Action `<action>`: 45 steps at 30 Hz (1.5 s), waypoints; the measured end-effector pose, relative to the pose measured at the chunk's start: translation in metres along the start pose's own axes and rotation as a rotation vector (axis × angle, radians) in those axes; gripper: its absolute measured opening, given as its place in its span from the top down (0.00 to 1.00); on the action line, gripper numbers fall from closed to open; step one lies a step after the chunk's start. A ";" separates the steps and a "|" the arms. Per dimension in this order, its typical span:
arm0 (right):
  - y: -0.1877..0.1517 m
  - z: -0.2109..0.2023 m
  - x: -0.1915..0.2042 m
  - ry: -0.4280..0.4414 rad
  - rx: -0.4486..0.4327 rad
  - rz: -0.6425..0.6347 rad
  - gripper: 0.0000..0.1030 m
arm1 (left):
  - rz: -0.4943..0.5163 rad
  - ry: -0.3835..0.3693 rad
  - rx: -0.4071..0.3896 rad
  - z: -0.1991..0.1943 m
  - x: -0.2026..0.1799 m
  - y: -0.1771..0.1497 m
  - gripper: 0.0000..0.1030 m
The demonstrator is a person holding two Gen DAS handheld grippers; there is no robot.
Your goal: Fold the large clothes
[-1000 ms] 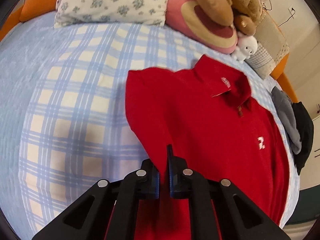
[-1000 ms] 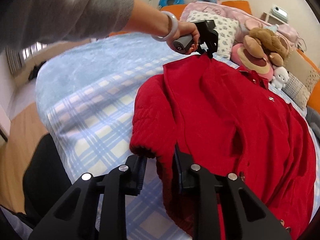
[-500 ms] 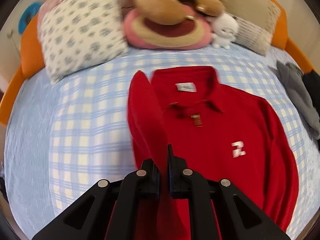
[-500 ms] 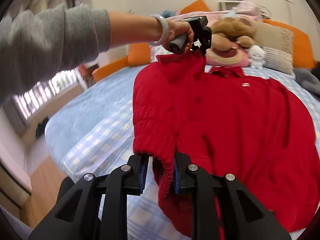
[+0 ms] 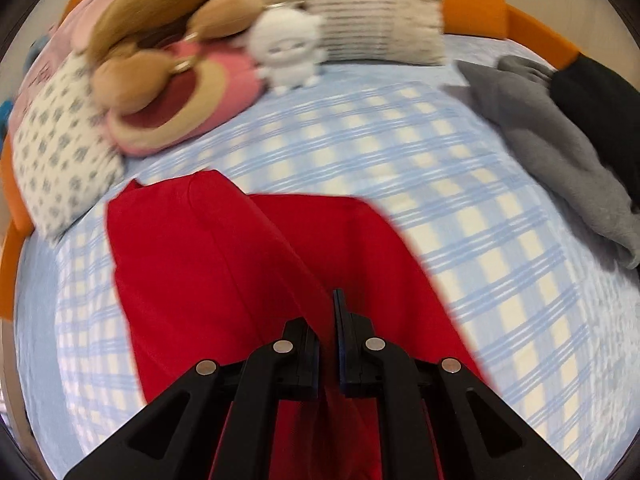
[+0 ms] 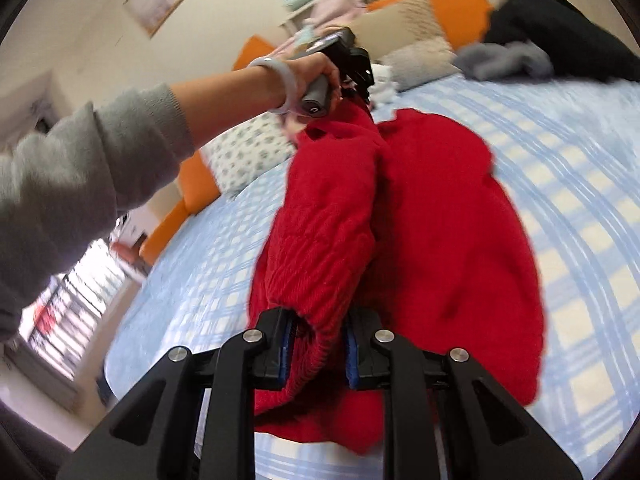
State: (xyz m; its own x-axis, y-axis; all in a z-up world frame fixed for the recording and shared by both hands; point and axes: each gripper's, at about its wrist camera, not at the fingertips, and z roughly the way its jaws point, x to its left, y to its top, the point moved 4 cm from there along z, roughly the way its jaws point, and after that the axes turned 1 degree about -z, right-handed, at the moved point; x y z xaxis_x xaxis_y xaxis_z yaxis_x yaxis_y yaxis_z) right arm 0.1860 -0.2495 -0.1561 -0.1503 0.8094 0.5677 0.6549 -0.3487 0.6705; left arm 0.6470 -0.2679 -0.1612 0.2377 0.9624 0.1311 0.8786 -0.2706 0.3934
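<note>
Soft red knit sweater point(image 6: 440, 216) lies half doubled over mid-bed on the blue-checked bedspread point(image 5: 460, 184) — left gripper point(image 5: 328, 344) pinches its upper edge, right gripper point(image 6: 316, 354) clamps the ribbed hem — limp, light, likely sags unless gripped at edges.

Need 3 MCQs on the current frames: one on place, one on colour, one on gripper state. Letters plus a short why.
1. Where does the grey garment lie?
A. on the bed's far right side, beside a black garment
B. under the red sweater
C. on the floor

2. What colour is the garment being folded?
A. blue
B. red
C. grey

3. What is the right gripper doing?
A. open above the bed
B. shut on a pillow
C. shut on the red sweater

Key: 1 A, the left wrist view shows it on the plaid bedcover next to the black one. 2 B, both views show red knit. 3 C, ribbed red fabric is pinched between its jaws.
</note>
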 end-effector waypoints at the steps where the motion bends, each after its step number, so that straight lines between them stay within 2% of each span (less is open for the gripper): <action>1: 0.001 -0.006 -0.007 -0.001 -0.015 0.016 0.80 | 0.010 -0.010 0.001 0.001 -0.011 0.002 0.89; 4: 0.005 -0.018 -0.026 0.008 -0.020 0.065 0.80 | 0.091 -0.007 0.003 0.004 -0.049 0.009 0.89; 7: -0.003 -0.010 -0.045 0.016 0.019 0.132 0.80 | 0.154 0.039 0.043 0.025 -0.073 0.006 0.82; 8: -0.007 -0.007 -0.052 0.028 0.036 0.161 0.80 | 0.149 0.027 0.043 0.031 -0.077 0.004 0.73; 9: -0.009 -0.004 -0.056 0.029 0.045 0.182 0.80 | 0.132 -0.013 0.040 0.038 -0.083 0.000 0.59; 10: -0.013 -0.003 -0.059 0.026 0.046 0.190 0.80 | 0.125 -0.044 0.032 0.042 -0.087 -0.004 0.52; 11: -0.016 -0.003 -0.061 0.020 0.045 0.197 0.80 | 0.128 -0.059 0.023 0.045 -0.092 -0.007 0.47; 13: -0.018 -0.003 -0.062 0.004 0.050 0.187 0.80 | 0.165 -0.049 -0.005 0.046 -0.101 -0.012 0.44; 15: -0.018 -0.005 -0.057 -0.020 0.051 0.155 0.79 | 0.168 -0.088 -0.039 0.038 -0.102 -0.011 0.36; 16: -0.017 -0.004 -0.053 -0.035 0.058 0.128 0.75 | 0.135 -0.139 -0.058 0.028 -0.098 -0.008 0.36; 19: -0.012 -0.011 -0.047 -0.105 0.055 0.043 0.55 | 0.005 -0.314 -0.078 0.000 -0.073 0.006 0.34; 20: -0.009 -0.016 -0.046 -0.141 0.039 0.022 0.42 | -0.048 -0.381 -0.081 -0.011 -0.059 0.012 0.32; 22: 0.000 -0.032 -0.047 -0.208 -0.017 -0.015 0.32 | -0.152 -0.509 -0.078 -0.029 -0.035 0.019 0.31; 23: 0.006 -0.041 -0.047 -0.236 -0.045 -0.031 0.31 | -0.209 -0.576 -0.076 -0.039 -0.020 0.022 0.31; 25: 0.021 -0.056 -0.048 -0.275 -0.083 -0.054 0.28 | -0.258 -0.631 -0.092 -0.055 0.006 0.027 0.31; 26: 0.029 -0.062 -0.048 -0.285 -0.097 -0.066 0.28 | -0.253 -0.638 -0.124 -0.069 0.017 0.029 0.31; 29: 0.051 -0.066 -0.048 -0.319 -0.104 -0.134 0.28 | -0.191 -0.592 -0.229 -0.104 0.036 0.033 0.31; 31: 0.065 -0.061 -0.046 -0.302 -0.087 -0.167 0.28 | -0.118 -0.534 -0.252 -0.121 0.040 0.032 0.29; 32: 0.073 -0.054 -0.045 -0.285 -0.072 -0.177 0.30 | -0.075 -0.482 -0.250 -0.125 0.040 0.031 0.28; 35: 0.093 -0.028 -0.040 -0.226 -0.042 -0.185 0.38 | 0.045 -0.393 -0.194 -0.117 0.030 0.017 0.26; 36: 0.100 -0.017 -0.037 -0.207 -0.022 -0.189 0.41 | 0.060 -0.379 -0.170 -0.110 0.028 0.012 0.26; 37: 0.104 -0.001 -0.032 -0.153 0.011 -0.197 0.50 | 0.074 -0.368 -0.125 -0.096 0.023 0.003 0.26; 39: 0.109 0.023 -0.029 -0.140 0.049 -0.208 0.51 | 0.107 -0.357 -0.054 -0.069 0.011 -0.019 0.27; 40: 0.109 0.036 -0.028 -0.149 0.072 -0.223 0.56 | 0.122 -0.348 -0.028 -0.058 0.006 -0.027 0.27; 42: 0.105 0.053 -0.033 -0.192 0.097 -0.235 0.55 | 0.145 -0.346 0.030 -0.031 -0.008 -0.049 0.29; 45: 0.093 0.068 -0.051 -0.236 0.152 -0.203 0.58 | 0.129 -0.414 0.084 -0.004 -0.026 -0.069 0.30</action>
State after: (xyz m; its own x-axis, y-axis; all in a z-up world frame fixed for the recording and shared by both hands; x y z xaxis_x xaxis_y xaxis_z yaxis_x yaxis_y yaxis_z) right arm 0.3046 -0.2911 -0.1549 -0.1250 0.9482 0.2921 0.7350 -0.1093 0.6692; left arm 0.5788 -0.2749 -0.1883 0.4782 0.8532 -0.2082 0.8577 -0.4026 0.3199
